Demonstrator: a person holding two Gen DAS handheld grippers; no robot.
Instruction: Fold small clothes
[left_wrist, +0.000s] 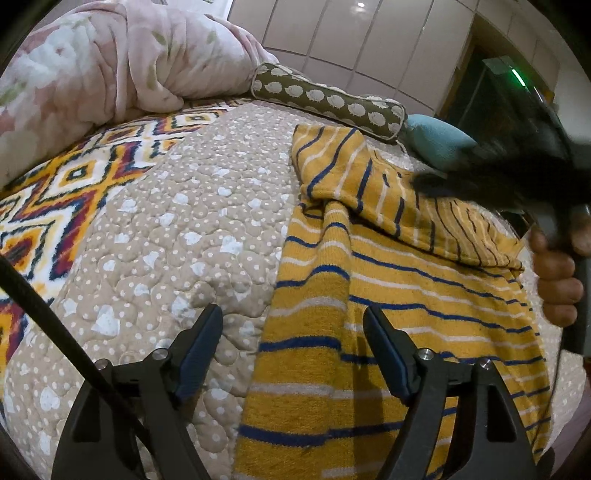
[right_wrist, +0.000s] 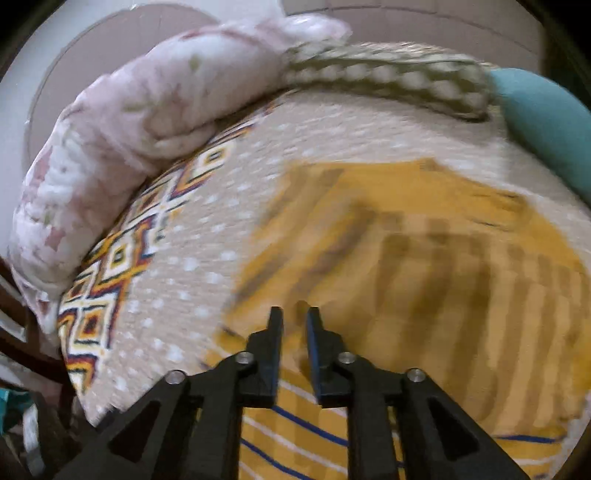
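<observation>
A yellow garment with blue and white stripes (left_wrist: 388, 280) lies on the beige quilted bed cover (left_wrist: 192, 229), its upper part folded over. My left gripper (left_wrist: 291, 332) is open and empty, its fingers straddling the garment's left edge. My right gripper shows blurred in the left wrist view (left_wrist: 517, 173), above the garment's right side, with the hand that holds it. In the right wrist view my right gripper (right_wrist: 294, 321) has its jaws nearly closed with a narrow gap over the blurred garment (right_wrist: 424, 266). I cannot tell whether cloth is pinched.
A pink floral duvet (left_wrist: 110, 66) is piled at the back left. A brown bolster with white spots (left_wrist: 328, 96) and a teal cushion (left_wrist: 439, 136) lie behind the garment. A patterned orange blanket (left_wrist: 74, 177) lies at the left. A black cable (left_wrist: 44, 317) crosses the lower left.
</observation>
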